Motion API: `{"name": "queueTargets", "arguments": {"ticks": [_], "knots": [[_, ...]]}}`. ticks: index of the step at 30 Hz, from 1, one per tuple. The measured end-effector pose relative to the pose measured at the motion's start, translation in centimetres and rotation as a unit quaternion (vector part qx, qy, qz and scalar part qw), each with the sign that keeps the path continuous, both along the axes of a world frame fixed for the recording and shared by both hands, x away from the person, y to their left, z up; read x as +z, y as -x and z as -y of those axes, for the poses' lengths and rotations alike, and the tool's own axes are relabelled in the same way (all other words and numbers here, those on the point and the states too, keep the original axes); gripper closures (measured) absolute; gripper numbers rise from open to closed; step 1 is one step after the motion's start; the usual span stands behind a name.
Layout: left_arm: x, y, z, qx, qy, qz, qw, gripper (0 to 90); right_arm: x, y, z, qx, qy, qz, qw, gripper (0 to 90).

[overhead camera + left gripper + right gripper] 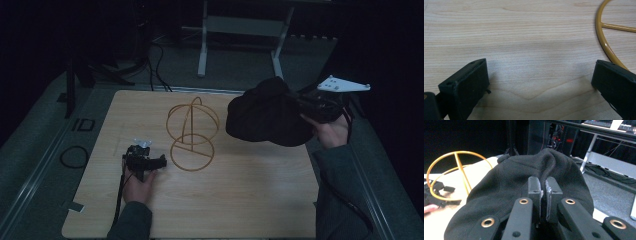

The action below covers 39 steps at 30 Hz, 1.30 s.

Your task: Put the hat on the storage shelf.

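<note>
Item: black knit hat (267, 117), soft fabric, carried in the air above the right edge of the wooden table (240, 200), just right of the gold wire stand (192, 131) and apart from it.

Grip: right gripper (543, 192), jaws pinched together on a fold of the hat's edge; the crown bulges out beyond the fingertips (534, 185) and the rest hangs around them.

Step in hand, as judged: carrying the hat toward the stand, for draping over its upper loop.

Next move calls for: travel leftward with the hat's opening kept downward, high enough to clear the top arc, then a lowering onto it.

Left gripper (145, 161): on the table beside the stand's base ring (605, 45), jaws wide apart, nothing between them; placed to steady the stand.
</note>
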State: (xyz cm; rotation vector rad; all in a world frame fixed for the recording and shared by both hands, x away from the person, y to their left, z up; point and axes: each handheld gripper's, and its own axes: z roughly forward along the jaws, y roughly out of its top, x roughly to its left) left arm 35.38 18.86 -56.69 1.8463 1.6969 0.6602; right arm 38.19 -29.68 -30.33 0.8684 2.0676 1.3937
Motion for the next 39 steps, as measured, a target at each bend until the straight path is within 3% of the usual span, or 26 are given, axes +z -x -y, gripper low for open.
{"name": "queueTargets", "arguments": {"ticks": [6,8,25,39], "knots": [[0.0,0.0,0.0,0.000,0.000,0.000,1.0000,0.7,0.6,-0.2,-0.1,-0.007,-0.011,0.007,0.9999,85.1],[0.0,0.0,0.0,0.000,0.000,0.000,1.0000,0.7,0.9,-0.3,-0.2,-0.007,-0.025,0.016,0.9995,85.1],[0.0,0.0,0.0,-0.001,-0.001,-0.001,1.0000,0.7,3.1,-1.1,-3.3,-0.002,-0.059,0.035,0.9977,85.2],[0.0,0.0,0.0,-0.001,-0.001,-0.001,1.0000,0.7,5.1,-1.2,-8.3,0.053,-0.084,0.044,0.9940,85.2]]}}
